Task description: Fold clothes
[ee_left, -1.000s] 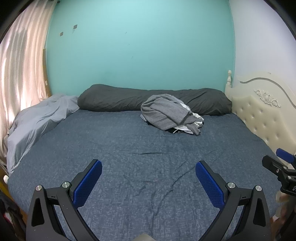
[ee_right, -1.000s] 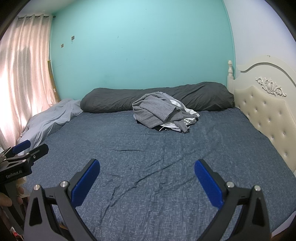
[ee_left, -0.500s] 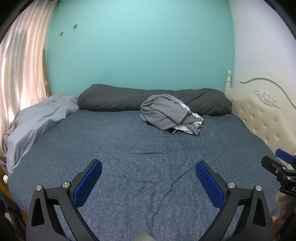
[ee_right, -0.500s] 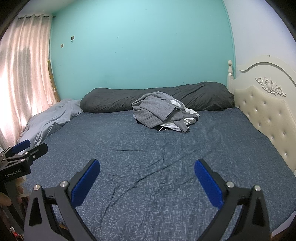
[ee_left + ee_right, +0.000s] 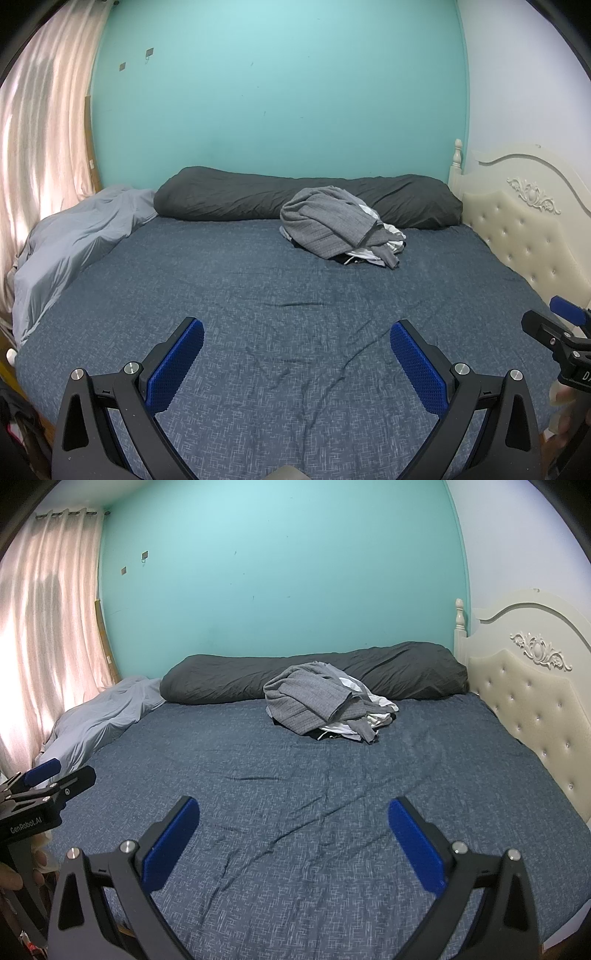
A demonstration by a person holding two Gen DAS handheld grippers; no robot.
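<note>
Task not begun, by look of it: clothes pile [image 5: 338,225] lies crumpled at far side of bed [image 5: 258,332], touching dark bolster [image 5: 229,197], nothing folded or laid flat

Left hand-held gripper [image 5: 296,349] spread wide, empty, above near part of bed, well apart from pile; right hand-held gripper [image 5: 293,825] likewise spread, empty

All left: reach, pull one garment out, flatten, fold

Surface: dark blue sheet, few creases. Room: teal wall [image 5: 277,572], pink curtain [image 5: 48,620], cream tufted headboard [image 5: 532,701], grey duvet [image 5: 74,236] bunched by curtain
</note>
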